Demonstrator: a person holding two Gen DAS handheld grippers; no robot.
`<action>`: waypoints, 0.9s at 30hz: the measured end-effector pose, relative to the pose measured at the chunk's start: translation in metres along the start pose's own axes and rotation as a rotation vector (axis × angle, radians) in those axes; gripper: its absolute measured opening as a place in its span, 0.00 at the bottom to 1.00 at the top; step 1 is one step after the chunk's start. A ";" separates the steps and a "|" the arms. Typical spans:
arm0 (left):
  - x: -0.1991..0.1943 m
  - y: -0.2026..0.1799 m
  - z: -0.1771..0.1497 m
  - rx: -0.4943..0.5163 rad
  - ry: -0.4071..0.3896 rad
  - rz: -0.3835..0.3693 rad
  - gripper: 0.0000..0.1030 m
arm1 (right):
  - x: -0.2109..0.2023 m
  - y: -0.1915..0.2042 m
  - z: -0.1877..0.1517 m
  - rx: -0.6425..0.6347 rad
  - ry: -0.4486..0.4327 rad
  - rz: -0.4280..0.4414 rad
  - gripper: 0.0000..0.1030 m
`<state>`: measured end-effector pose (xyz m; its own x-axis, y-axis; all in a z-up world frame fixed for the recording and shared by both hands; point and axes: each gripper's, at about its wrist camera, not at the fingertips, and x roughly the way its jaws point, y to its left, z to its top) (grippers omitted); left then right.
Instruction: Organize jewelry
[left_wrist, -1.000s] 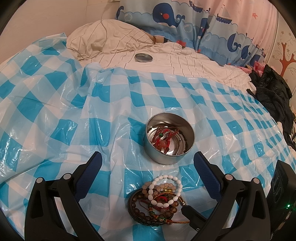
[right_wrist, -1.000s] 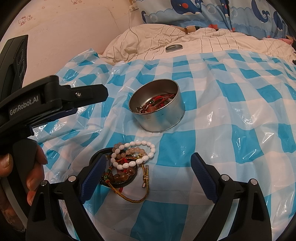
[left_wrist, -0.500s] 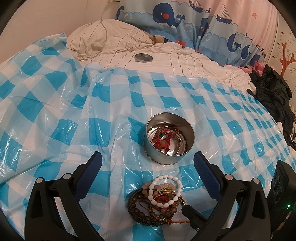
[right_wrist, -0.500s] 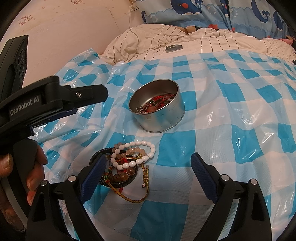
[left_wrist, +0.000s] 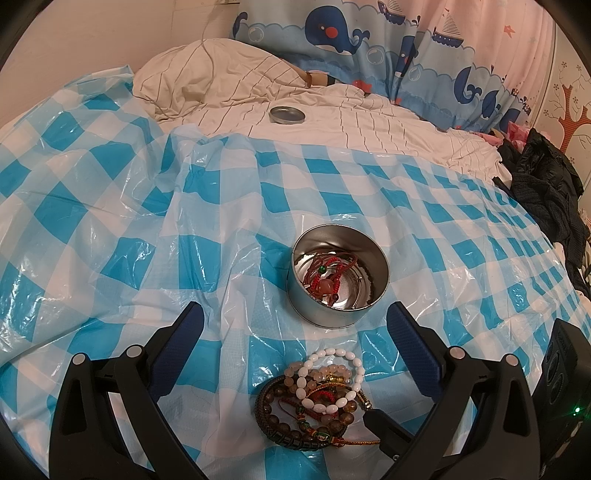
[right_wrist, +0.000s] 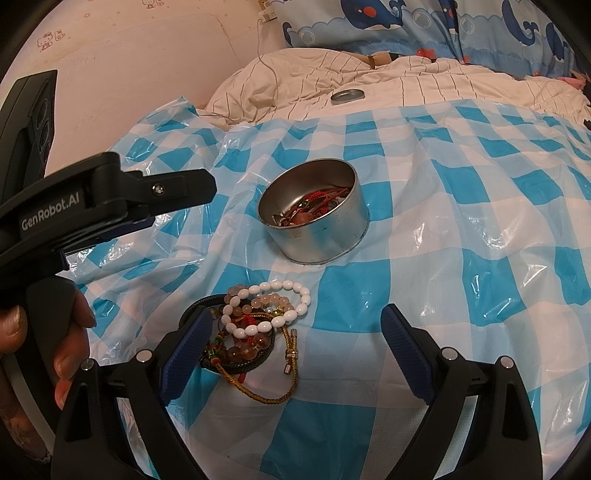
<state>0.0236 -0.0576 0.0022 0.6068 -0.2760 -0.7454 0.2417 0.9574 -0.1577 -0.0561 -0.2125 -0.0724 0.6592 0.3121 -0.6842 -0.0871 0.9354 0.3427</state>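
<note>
Bracelets: a tangled pile (left_wrist: 314, 402) (right_wrist: 255, 332) lies on the blue-and-white checked plastic sheet (left_wrist: 147, 236) (right_wrist: 461, 229), just in front of the round metal tin; a white bead bracelet (left_wrist: 330, 380) (right_wrist: 273, 306) sits on top, over amber and dark brown bead strands, with a gold braided cord (right_wrist: 269, 384) trailing out.
Metal tin: open (left_wrist: 338, 282) (right_wrist: 314, 210), upright on the sheet, holding red cord bracelets (left_wrist: 325, 277).
Tin lid: lying apart (left_wrist: 287, 114) (right_wrist: 347, 95) on the striped cream bedding (left_wrist: 221, 81) beyond the sheet.
Left gripper: (left_wrist: 295, 332) fingers spread wide, holding nothing, either side of the pile and the tin's near edge.
Right gripper: (right_wrist: 295, 332) fingers spread wide and empty; its left finger (right_wrist: 188, 350) overlaps the pile's edge in the right wrist view.
Backdrop: whale-print curtain (left_wrist: 332, 40); dark clothing (left_wrist: 546, 192) at the right.
</note>
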 end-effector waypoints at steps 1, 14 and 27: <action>0.000 0.000 0.000 0.000 0.000 0.000 0.92 | 0.000 0.000 0.000 -0.001 0.000 0.000 0.86; 0.000 -0.001 0.000 0.000 0.000 0.000 0.92 | 0.000 0.000 0.000 0.001 -0.001 -0.001 0.87; 0.000 -0.001 0.000 0.001 0.000 0.000 0.92 | 0.000 0.000 0.000 0.000 0.000 0.000 0.88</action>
<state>0.0235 -0.0583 0.0021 0.6066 -0.2758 -0.7456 0.2423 0.9574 -0.1571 -0.0559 -0.2126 -0.0724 0.6590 0.3117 -0.6846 -0.0868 0.9356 0.3424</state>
